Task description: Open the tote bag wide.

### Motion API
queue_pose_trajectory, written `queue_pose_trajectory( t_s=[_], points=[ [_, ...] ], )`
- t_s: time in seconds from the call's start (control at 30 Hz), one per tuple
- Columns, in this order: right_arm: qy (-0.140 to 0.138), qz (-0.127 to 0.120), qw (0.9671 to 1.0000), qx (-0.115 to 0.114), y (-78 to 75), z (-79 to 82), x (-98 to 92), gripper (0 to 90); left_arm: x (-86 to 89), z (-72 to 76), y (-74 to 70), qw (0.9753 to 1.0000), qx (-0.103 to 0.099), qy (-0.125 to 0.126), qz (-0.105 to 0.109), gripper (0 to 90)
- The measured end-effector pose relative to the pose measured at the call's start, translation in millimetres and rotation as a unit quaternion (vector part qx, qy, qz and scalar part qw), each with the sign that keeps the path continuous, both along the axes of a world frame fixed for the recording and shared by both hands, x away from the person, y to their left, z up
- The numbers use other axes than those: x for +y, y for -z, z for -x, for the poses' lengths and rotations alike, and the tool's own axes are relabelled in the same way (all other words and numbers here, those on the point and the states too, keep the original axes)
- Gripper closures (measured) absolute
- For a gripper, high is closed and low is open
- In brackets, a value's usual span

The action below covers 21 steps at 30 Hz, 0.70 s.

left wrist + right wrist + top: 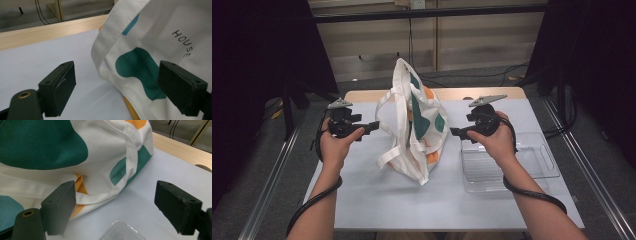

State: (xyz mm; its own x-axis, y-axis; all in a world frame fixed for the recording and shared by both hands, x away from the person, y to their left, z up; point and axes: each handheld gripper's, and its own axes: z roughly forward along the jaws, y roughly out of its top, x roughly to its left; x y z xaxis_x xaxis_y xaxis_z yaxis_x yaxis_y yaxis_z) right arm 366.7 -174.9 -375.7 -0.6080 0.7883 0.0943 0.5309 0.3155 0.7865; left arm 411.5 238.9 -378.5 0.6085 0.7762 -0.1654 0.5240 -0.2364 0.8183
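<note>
Left gripper [115, 85] jaws wide beside tote bag [414, 125], right gripper [112, 207] jaws wide, bare table [377, 200] in front.

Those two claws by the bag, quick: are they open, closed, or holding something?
Left claw: open, holding nothing, jaws apart beside the bag.
Right claw: open, holding nothing, jaws apart at the bag's other side.

Left tool [373, 125] and right tool [454, 132] face inward, jaws spread wide

bright tabletop, dark surroundings, soft shadows
</note>
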Motion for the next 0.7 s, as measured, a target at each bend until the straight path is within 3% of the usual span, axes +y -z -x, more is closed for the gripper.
queue_pose_trajectory(
  t_s=[0.17, 0.27, 0.7],
  points=[
    [-0.001, -0.003, 1.0, 0.001, 0.3, -5.8, 7.1, 17.4, -3.0, -3.1, -0.9, 1.0, -0.003, -0.001, -0.006, 17.8],
    [-0.005, 0.0, 1.0, -0.001, 0.4, -7.7, 9.0, 18.1, -6.2, -5.1, -2.2, 1.0, -0.003, -0.002, 0.004, 20.4],
    [-0.013, -0.005, 0.9999, -0.002, -7.9, -18.7, 25.2, 20.2, -15.5, -13.9, -11.8, 0.9997, -0.007, 0.01, -0.019, 26.0]
  ],
)
